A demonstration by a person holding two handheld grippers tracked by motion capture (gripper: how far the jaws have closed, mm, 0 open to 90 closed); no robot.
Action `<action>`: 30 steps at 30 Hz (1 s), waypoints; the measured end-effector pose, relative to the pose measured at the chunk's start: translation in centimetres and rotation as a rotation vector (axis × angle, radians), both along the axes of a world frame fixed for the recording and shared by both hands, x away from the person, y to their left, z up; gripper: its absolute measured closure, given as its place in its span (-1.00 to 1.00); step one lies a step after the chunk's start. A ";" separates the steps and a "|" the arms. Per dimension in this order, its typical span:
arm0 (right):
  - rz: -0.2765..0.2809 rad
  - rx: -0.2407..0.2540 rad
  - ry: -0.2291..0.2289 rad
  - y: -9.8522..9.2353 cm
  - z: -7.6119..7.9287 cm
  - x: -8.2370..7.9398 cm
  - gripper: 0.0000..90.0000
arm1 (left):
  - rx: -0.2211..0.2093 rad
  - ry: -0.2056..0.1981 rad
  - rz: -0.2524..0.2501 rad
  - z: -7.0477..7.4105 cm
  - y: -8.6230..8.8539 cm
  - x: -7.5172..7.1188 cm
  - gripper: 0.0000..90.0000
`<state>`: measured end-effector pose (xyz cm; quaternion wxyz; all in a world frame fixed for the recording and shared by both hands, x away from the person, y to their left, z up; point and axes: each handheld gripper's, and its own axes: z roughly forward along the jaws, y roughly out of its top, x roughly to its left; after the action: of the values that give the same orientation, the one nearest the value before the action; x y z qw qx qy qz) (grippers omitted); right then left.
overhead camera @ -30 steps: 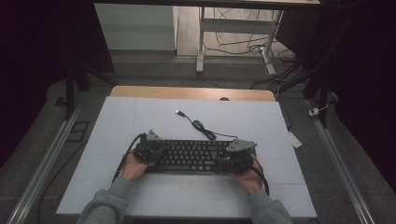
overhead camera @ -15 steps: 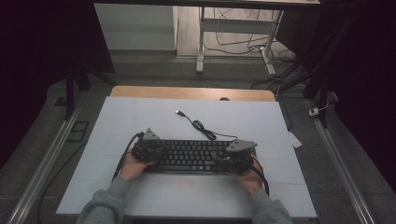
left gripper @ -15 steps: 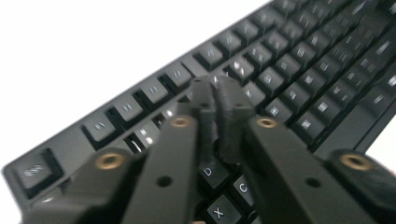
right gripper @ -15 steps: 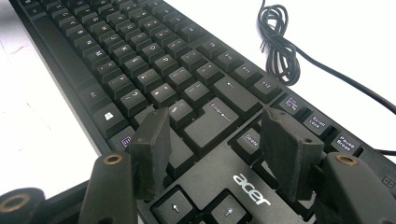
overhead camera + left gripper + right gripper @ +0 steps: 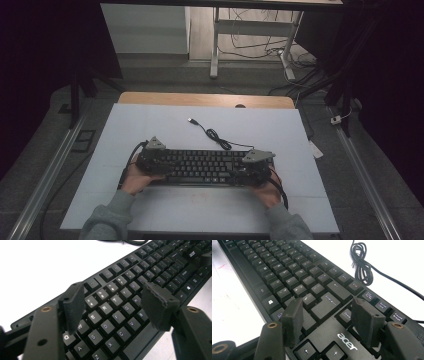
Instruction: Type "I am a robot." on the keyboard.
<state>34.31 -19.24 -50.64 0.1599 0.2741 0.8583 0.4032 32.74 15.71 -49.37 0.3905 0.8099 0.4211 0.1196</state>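
Both grippers' jaws spread over the keyboard (image 5: 205, 166); left jaws just opened, hiding keys

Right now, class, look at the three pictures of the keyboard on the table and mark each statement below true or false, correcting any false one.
1. The keyboard lies flat on the white table. True.
2. The left claw is clamped on a key. False: its jaws have just been opening and now stand apart above the letter keys, pressing on nothing.
3. The keyboard's cable ends in a plug lying loose on the table. True.
4. The right claw hangs over the Q and A keys. False: it is over the end with the Enter key and arrow keys.
5. The cable is stretched out straight. False: part of it is bundled in a coil.
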 end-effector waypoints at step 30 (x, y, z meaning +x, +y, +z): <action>0.047 0.067 0.011 1.3 0.7 0.2 0.19 | -0.004 -0.017 0.033 0.3 0.6 -0.1 -0.31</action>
<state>34.54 -17.93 -49.97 0.1364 0.2611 0.8513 0.4341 32.59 16.33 -49.08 0.3938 0.8010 0.4311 0.1320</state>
